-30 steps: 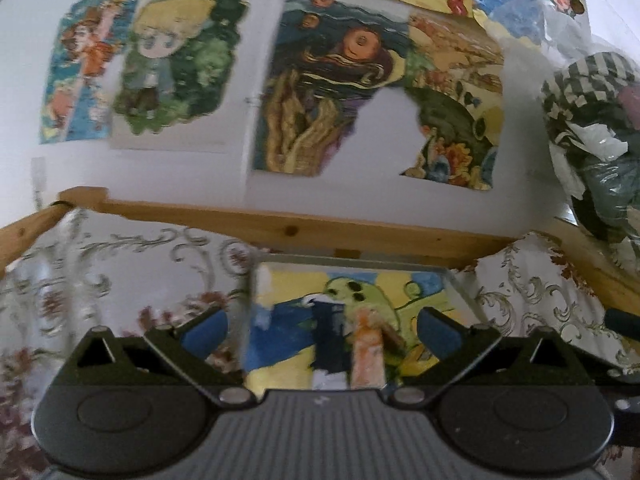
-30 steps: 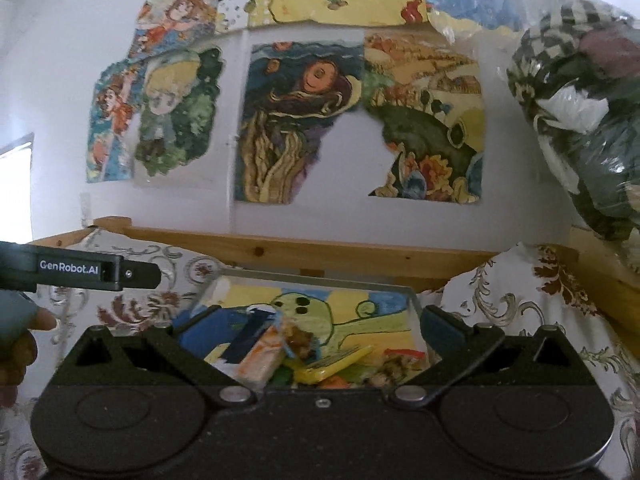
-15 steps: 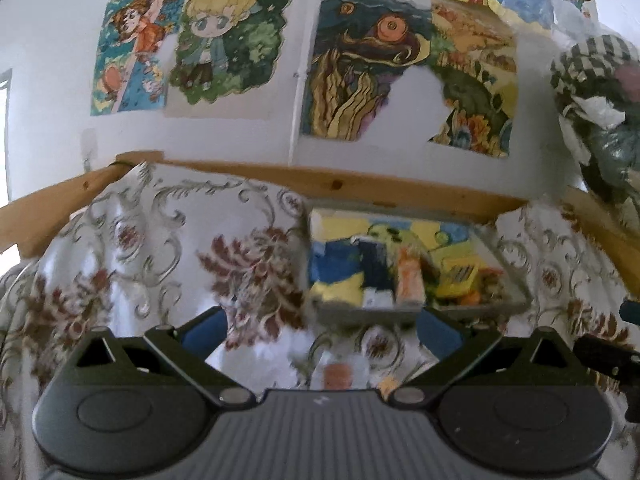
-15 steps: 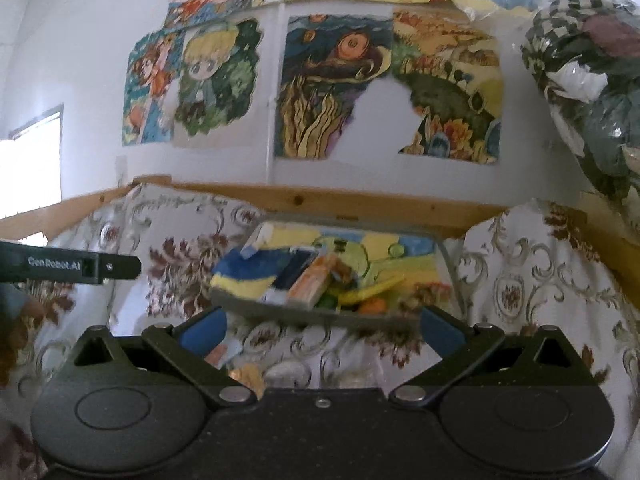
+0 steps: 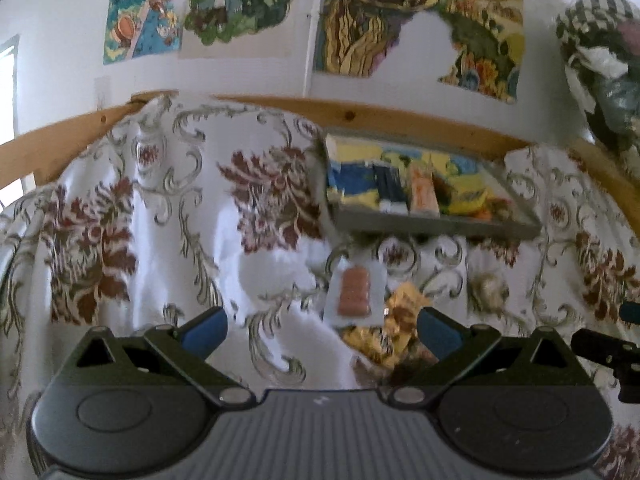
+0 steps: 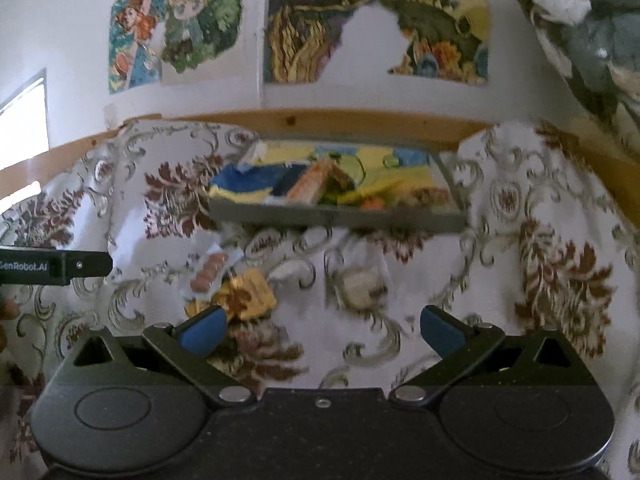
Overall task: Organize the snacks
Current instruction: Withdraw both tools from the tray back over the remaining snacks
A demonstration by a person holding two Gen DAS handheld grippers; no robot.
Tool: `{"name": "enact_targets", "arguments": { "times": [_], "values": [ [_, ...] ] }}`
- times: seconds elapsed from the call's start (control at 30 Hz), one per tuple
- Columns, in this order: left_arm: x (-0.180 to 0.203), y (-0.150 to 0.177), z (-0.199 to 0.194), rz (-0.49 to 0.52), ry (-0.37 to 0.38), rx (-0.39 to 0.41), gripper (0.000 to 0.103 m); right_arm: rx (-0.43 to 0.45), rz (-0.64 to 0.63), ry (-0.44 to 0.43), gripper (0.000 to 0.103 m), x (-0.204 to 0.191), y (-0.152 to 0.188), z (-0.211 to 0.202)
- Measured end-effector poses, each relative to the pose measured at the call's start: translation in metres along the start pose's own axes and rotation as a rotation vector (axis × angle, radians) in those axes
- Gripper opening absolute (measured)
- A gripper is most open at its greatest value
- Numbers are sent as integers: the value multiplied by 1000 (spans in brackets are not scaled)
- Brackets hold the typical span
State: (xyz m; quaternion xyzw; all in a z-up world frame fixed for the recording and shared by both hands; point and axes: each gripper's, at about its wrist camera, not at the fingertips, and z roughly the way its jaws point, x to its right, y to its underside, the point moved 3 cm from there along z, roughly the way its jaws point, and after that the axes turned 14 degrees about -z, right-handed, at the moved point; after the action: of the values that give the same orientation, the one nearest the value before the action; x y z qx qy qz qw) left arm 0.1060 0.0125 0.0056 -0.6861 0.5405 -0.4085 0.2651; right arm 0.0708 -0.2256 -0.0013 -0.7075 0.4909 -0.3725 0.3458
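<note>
A grey tray (image 5: 436, 226) (image 6: 336, 220) with a cartoon-printed bottom sits at the back of the floral cloth and holds several snack packets. In front of it lie a clear pack of brown sausage-like pieces (image 5: 353, 292) (image 6: 208, 274), a yellow-gold wrapper (image 5: 400, 320) (image 6: 246, 294) and a pale wrapped snack (image 6: 362, 284) (image 5: 486, 286). My left gripper (image 5: 322, 330) is open, just short of the sausage pack and the yellow wrapper. My right gripper (image 6: 322, 330) is open over bare cloth, with the yellow wrapper by its left finger. Neither holds anything.
A floral cloth (image 5: 160, 220) covers the surface, with a wooden rail (image 5: 380, 118) and a poster-covered wall behind. A checked bundle (image 5: 600, 60) in plastic bulges at the upper right. The other gripper's black body (image 6: 56, 268) shows at the right wrist view's left edge.
Both grippers have drawn back and tilted down from the tray; the loose snacks on the cloth in front of it have come into view. Both stay open.
</note>
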Motion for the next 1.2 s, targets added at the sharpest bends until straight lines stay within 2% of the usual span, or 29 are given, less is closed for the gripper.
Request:
{"name": "enact_targets", "arguments": {
  "times": [0.3,0.57,0.97,1.2],
  "values": [
    [1,28,12,35,-16,-115,103,-109,19,6,102,-3,22,12],
    [3,33,18,38,-32,-137,103,-169,51,5,102,-1,34,21],
    [7,41,27,55,-18,-162,103,-183,53,13,102,4,39,27],
    [13,46,32,80,-8,-162,103,-164,70,-10,102,12,37,33]
  ]
}}
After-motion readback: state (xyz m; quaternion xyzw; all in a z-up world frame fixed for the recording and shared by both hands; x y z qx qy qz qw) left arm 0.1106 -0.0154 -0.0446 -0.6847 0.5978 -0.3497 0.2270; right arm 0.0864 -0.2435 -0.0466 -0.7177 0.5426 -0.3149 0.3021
